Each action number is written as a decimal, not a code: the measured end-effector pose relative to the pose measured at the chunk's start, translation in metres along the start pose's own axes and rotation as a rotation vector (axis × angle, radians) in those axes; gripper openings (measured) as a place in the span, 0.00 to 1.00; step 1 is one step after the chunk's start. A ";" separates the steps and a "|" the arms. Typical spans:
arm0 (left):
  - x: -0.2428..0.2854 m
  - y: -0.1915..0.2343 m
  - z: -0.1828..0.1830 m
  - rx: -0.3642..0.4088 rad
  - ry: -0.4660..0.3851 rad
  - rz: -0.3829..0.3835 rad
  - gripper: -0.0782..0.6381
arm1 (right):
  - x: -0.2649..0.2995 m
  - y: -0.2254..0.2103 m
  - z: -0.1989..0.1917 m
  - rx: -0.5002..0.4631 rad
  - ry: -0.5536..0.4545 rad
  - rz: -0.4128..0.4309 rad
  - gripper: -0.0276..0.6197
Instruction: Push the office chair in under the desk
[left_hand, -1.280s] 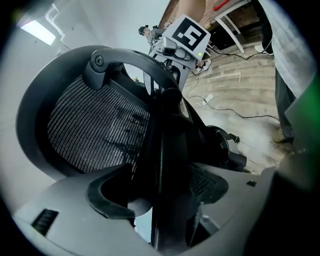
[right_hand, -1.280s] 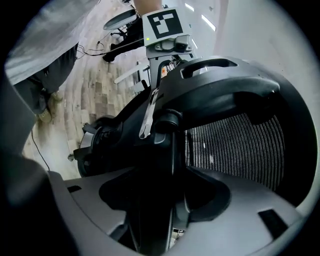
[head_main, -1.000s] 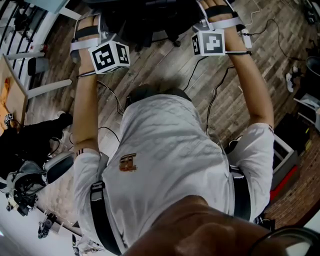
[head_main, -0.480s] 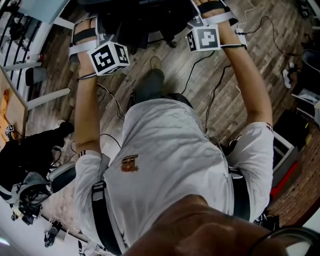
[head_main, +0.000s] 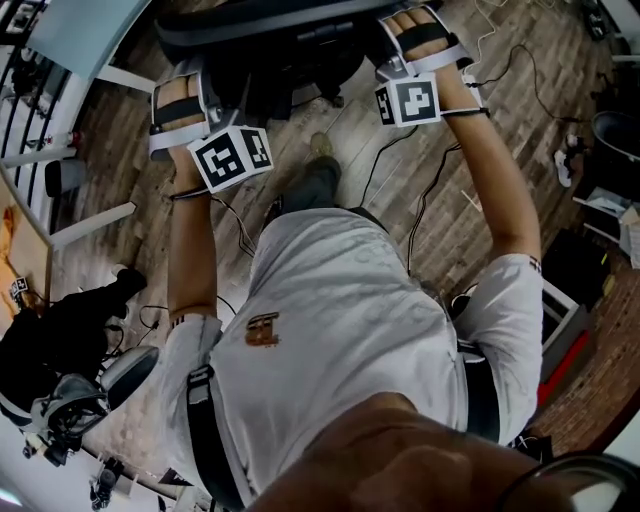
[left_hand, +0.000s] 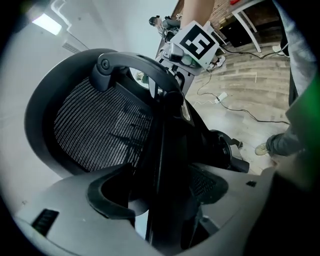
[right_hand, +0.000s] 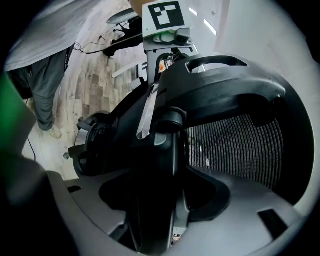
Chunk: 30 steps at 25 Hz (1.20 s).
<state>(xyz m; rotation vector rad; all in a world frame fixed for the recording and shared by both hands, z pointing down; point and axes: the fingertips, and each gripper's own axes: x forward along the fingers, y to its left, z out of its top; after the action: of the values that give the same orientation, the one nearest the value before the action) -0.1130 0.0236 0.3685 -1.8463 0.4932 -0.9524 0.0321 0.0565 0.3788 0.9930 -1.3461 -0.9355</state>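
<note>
1. Office chair is standing on the wooden floor with its black backrest facing the person. The pale desk top is lying just beyond the chair and to its left. Whether the seat is reaching under the desk top cannot be told.
2. Left gripper is gripping the chair's backrest at its left edge. Its jaws are sitting closed onto the dark frame rim, one on each face, and the rim is filling the gap between them.
3. Right gripper is gripping the opposite edge of the backrest in the same way, its jaws pressing on the black frame that is running up between them.
4. Mesh panel of the backrest is showing inside the curved frame in both gripper views.
5. Marker cubes, left and right, are riding on the grippers just behind the chair.
6. Person in a white shirt is standing directly behind the chair with both arms stretched toward it, one shoe stepping close to the chair.
7. Cables are trailing across the floor behind the chair.
</note>
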 end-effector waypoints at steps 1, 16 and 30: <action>0.009 0.004 -0.001 -0.003 -0.005 0.001 0.58 | 0.010 -0.003 -0.006 0.002 -0.001 0.000 0.43; 0.138 0.066 -0.048 -0.050 0.074 -0.003 0.59 | 0.156 -0.050 -0.047 0.022 -0.094 0.002 0.43; 0.224 0.127 -0.105 -0.083 0.136 0.029 0.61 | 0.270 -0.096 -0.054 0.020 -0.147 0.008 0.43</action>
<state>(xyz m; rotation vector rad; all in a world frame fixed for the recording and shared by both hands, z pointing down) -0.0497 -0.2471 0.3685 -1.8515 0.6493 -1.0561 0.0941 -0.2286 0.3758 0.9484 -1.4837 -1.0064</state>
